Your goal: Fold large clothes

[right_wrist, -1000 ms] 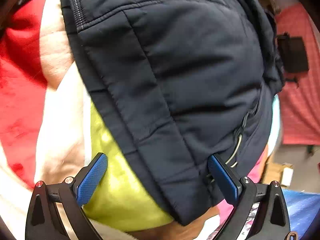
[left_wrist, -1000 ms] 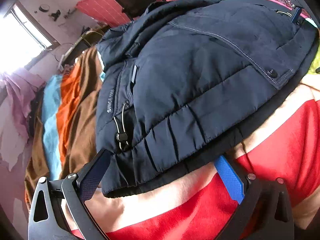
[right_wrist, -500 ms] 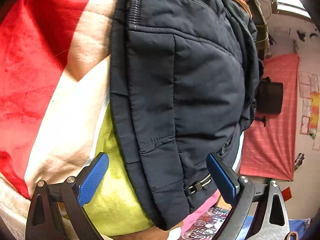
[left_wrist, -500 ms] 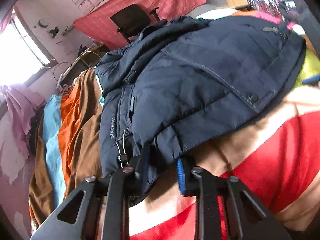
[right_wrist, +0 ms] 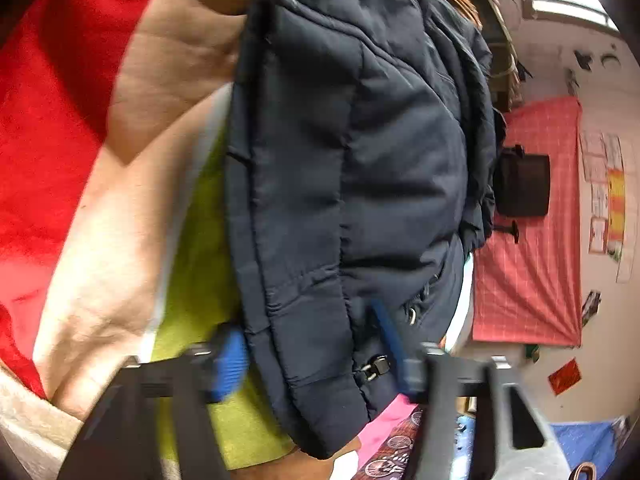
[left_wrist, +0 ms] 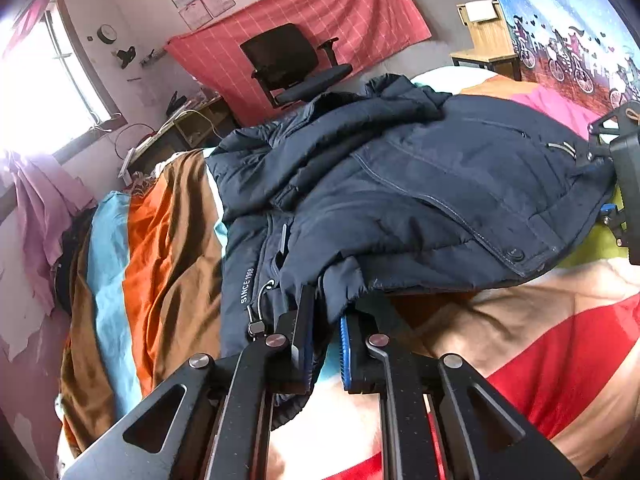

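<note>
A dark navy padded jacket (left_wrist: 400, 196) lies heaped on a striped bedspread (left_wrist: 560, 344). My left gripper (left_wrist: 326, 340) is shut on the jacket's hem, near the drawcord toggle, and lifts that edge a little. In the right wrist view the same jacket (right_wrist: 360, 160) fills the middle. My right gripper (right_wrist: 312, 344) has its blue pads on both sides of the jacket's other hem corner, still a thick fold apart, and the frame is blurred. The right gripper's body also shows at the right edge of the left wrist view (left_wrist: 624, 184).
The bedspread has red, cream, lime, orange, brown and light blue stripes. A black office chair (left_wrist: 296, 64) stands before a red checked cloth on the far wall. A wooden desk (left_wrist: 488, 40) is at the back right. A window (left_wrist: 36, 92) is at the left.
My left gripper closed on the jacket hem and has raised it. My right gripper's fingers have moved inward around the other hem corner, and both views have pulled back.
</note>
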A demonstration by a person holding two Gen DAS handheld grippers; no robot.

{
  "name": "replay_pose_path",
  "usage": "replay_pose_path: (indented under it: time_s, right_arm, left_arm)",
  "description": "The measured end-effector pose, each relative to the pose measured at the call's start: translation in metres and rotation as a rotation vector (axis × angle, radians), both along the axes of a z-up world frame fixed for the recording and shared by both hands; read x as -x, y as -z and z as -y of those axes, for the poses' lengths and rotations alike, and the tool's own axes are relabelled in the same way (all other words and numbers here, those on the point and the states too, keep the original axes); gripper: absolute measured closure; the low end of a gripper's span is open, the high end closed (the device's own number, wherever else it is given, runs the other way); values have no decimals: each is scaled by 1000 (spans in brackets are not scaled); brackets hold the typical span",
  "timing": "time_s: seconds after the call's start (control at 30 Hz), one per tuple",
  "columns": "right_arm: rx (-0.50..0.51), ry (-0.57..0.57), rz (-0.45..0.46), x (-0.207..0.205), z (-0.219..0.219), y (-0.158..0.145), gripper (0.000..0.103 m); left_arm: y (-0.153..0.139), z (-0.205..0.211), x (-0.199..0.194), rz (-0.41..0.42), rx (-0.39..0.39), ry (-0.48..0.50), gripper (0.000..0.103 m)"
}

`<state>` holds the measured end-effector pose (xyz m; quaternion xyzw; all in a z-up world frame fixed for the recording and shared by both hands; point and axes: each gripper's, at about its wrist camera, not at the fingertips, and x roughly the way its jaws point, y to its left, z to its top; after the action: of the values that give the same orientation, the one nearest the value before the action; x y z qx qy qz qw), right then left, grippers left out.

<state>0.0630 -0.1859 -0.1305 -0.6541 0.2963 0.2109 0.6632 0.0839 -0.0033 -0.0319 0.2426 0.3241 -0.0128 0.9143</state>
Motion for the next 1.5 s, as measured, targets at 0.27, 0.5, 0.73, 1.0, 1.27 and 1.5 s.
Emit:
replay_pose_path:
  time_s: [0.27,0.5,0.73,1.0,1.27,1.5]
  right_arm:
    - [-221,47,38,-6,10,-45,93]
    - [-518,132,56,-26,32,-110,96]
    - [-655,173,136,-58,27,-164,96]
    - [-784,242,213,-134,21,-226,97]
    - [-783,293,275,-228,3,-255,97]
    - [-757,320,298,-322,-31,-244,97]
  left_arm:
    - [-25,-11,-5,5,88,-46,97]
    - [-64,-12,-19,35,126,-55,97]
    - [-123,-10,-72,60,79,-61,98]
    - [-170,-13,-144,112,6,-79,99]
    - [-174,-45,-251,211,62,-80,99]
    - [-160,-77,-329,224,149,-120,99]
